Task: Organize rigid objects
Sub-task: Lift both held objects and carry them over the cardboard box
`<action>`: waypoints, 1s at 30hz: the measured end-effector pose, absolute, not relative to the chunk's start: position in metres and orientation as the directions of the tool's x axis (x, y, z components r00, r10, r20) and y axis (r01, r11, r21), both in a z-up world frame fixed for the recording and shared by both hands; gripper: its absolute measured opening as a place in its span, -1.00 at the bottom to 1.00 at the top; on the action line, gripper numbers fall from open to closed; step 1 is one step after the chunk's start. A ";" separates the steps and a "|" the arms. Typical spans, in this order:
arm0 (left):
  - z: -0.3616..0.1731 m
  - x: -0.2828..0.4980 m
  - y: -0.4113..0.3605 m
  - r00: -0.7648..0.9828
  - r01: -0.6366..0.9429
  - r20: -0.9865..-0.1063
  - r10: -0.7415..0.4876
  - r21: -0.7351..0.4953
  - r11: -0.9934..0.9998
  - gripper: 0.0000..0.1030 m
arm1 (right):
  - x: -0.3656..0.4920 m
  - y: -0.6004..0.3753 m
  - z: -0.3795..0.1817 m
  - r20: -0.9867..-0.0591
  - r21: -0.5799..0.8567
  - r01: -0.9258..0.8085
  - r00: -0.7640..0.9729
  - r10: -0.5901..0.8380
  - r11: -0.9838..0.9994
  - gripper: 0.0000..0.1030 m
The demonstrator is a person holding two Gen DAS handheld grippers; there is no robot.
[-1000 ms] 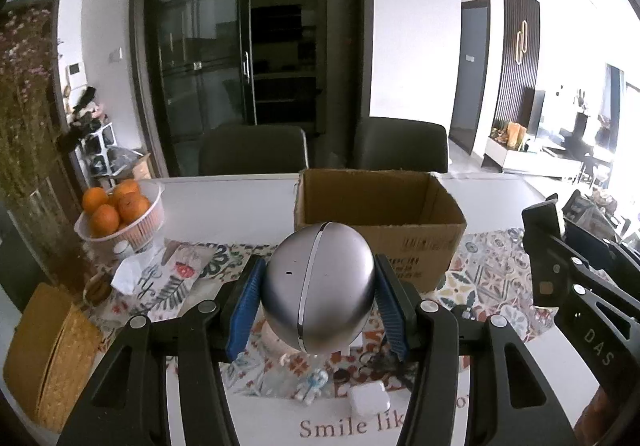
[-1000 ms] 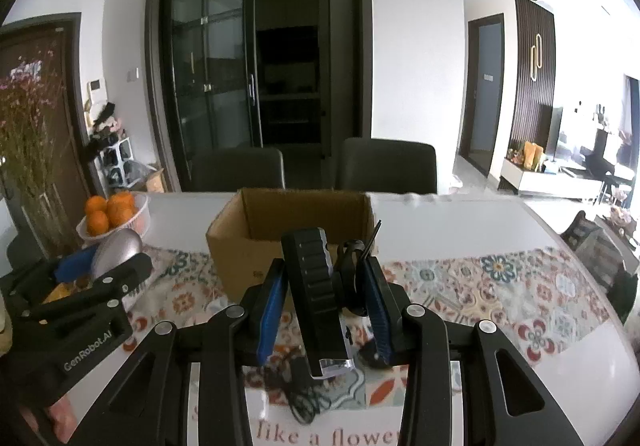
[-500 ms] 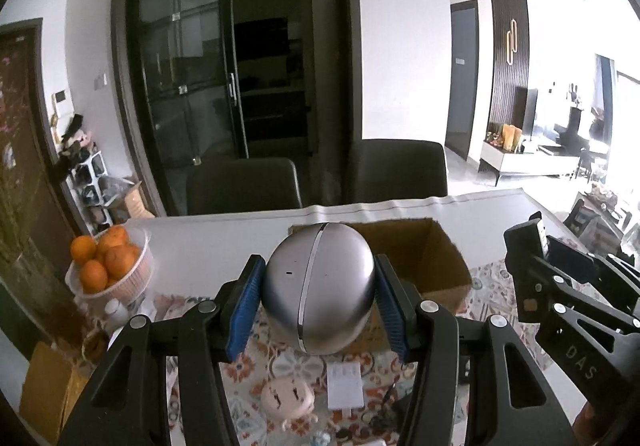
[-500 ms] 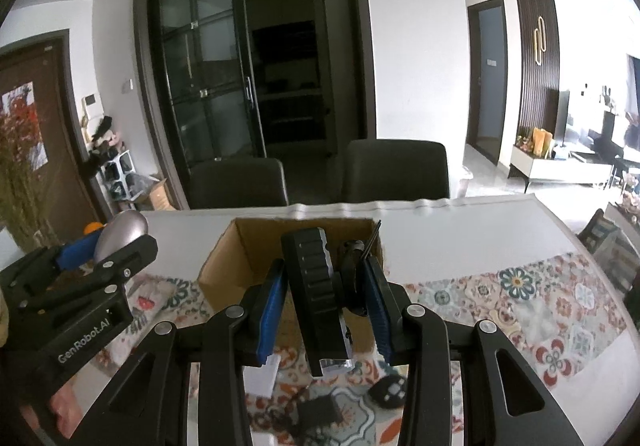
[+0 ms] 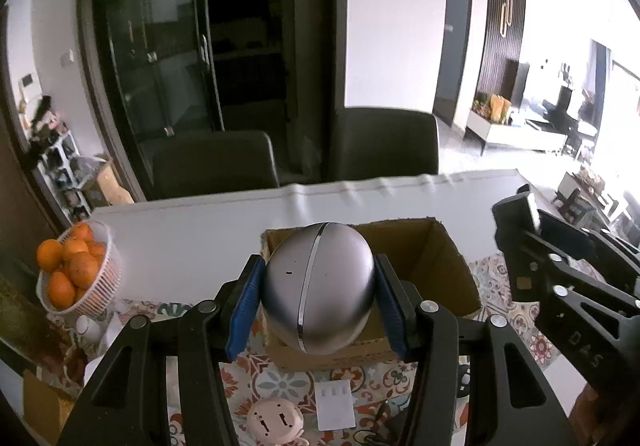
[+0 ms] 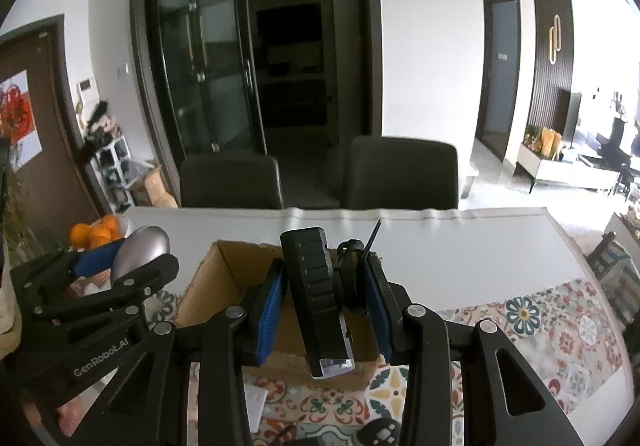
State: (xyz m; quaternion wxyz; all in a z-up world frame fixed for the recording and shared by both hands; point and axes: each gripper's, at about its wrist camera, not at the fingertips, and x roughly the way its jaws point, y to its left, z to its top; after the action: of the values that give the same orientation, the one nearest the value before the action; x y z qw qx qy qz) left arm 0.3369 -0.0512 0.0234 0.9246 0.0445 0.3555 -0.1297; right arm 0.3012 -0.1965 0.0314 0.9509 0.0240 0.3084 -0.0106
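**Materials and Surface Finish**

The silver egg-shaped device (image 5: pixel 319 286) at frame centre is showing a smooth, satin metallic shell with a polished seam band. The cardboard box (image 5: pixel 448 266) behind it is presenting matt, rough-edged brown paperboard. The black ribbed device (image 6: pixel 316 298) is appearing as matt moulded plastic. The table runner (image 6: pixel 560 318) at lower right is displaying glossy printed cloth. The basket (image 5: pixel 100 278) at left is looking like white slotted plastic.

Two grippers — left gripper (image 5: pixel 318 288) and right gripper (image 6: pixel 324 304). One silver egg-shaped device (image 5: pixel 318 286), one black ribbed device (image 6: pixel 316 298), one cardboard box (image 5: pixel 448 266), one basket of oranges (image 5: pixel 76 278) — and two dark chairs (image 6: pixel 230 181) behind the bench (image 6: pixel 460 246).
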 end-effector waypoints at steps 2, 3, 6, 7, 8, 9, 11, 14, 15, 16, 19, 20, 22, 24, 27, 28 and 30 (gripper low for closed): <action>0.019 0.347 -0.055 0.694 0.281 -0.690 -0.207 -0.005 0.960 0.04 | 0.313 -0.198 0.027 -0.614 0.049 0.024 0.789 0.012 0.998 -0.23; 0.018 0.352 -0.056 0.679 0.284 -0.704 -0.209 -0.011 0.959 0.04 | 0.320 -0.201 0.024 -0.630 0.058 0.021 0.776 0.020 0.998 -0.23; 0.009 0.369 -0.062 0.630 0.291 -0.747 -0.210 -0.024 0.956 0.04 | 0.337 -0.204 0.010 -0.681 0.078 0.013 0.731 0.043 0.997 -0.22; 0.006 0.374 -0.065 0.622 0.293 -0.757 -0.202 -0.015 0.956 0.04 | 0.343 -0.205 0.005 -0.698 0.085 0.010 0.714 0.053 0.996 -0.22; 0.003 0.376 -0.066 0.616 0.292 -0.763 -0.196 -0.010 0.956 0.04 | 0.349 -0.207 0.001 -0.712 0.090 0.008 0.700 0.059 0.996 -0.22; 0.000 0.380 -0.068 0.608 0.290 -0.772 -0.187 -0.004 0.957 0.04 | 0.354 -0.207 -0.002 -0.721 0.090 0.009 0.691 0.058 0.996 -0.22; -0.008 0.388 -0.070 0.585 0.289 -0.791 -0.178 -0.002 0.957 0.04 | 0.362 -0.210 -0.010 -0.741 0.090 0.012 0.669 0.059 0.996 -0.22; -0.021 0.401 -0.072 0.542 0.288 -0.825 -0.162 0.002 0.958 0.04 | 0.377 -0.212 -0.023 -0.780 0.091 0.018 0.623 0.060 0.996 -0.22; -0.024 0.406 -0.074 0.532 0.289 -0.832 -0.156 0.006 0.957 0.04 | 0.380 -0.213 -0.027 -0.789 0.086 0.018 0.612 0.057 0.996 -0.22; -0.029 0.410 -0.075 0.519 0.288 -0.841 -0.150 0.007 0.958 0.04 | 0.383 -0.213 -0.031 -0.797 0.084 0.016 0.601 0.057 0.996 -0.22; -0.042 0.420 -0.080 0.475 0.292 -0.868 -0.144 0.001 0.956 0.04 | 0.392 -0.215 -0.041 -0.820 0.093 0.013 0.569 0.069 0.996 -0.22; -0.046 0.422 -0.081 0.466 0.294 -0.874 -0.138 0.006 0.956 0.04 | 0.395 -0.216 -0.045 -0.827 0.094 0.011 0.557 0.072 0.996 -0.22; -0.054 0.427 -0.083 0.448 0.295 -0.886 -0.120 0.020 0.955 0.04 | 0.399 -0.217 -0.052 -0.838 0.088 0.003 0.541 0.072 0.996 -0.22; -0.060 0.430 -0.085 0.430 0.297 -0.897 -0.106 0.029 0.955 0.04 | 0.403 -0.216 -0.058 -0.850 0.073 -0.003 0.523 0.064 0.997 -0.22; -0.070 0.431 -0.086 0.400 0.301 -0.911 -0.097 0.031 0.953 0.04 | 0.408 -0.215 -0.067 -0.864 0.048 -0.014 0.501 0.049 0.999 -0.22; -0.074 0.432 -0.086 0.391 0.299 -0.916 -0.093 0.031 0.954 0.04 | 0.409 -0.214 -0.069 -0.868 0.045 -0.018 0.494 0.049 0.999 -0.22; -0.080 0.433 -0.087 0.372 0.303 -0.923 -0.096 0.023 0.953 0.04 | 0.410 -0.214 -0.073 -0.873 0.037 -0.020 0.485 0.042 0.999 -0.22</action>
State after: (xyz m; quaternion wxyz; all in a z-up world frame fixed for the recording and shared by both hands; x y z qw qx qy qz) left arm 0.4331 -0.0867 -0.0802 0.8230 0.0946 0.5469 -0.1214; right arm 0.4096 -0.2145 -0.0727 0.8617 0.0109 0.5070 0.0178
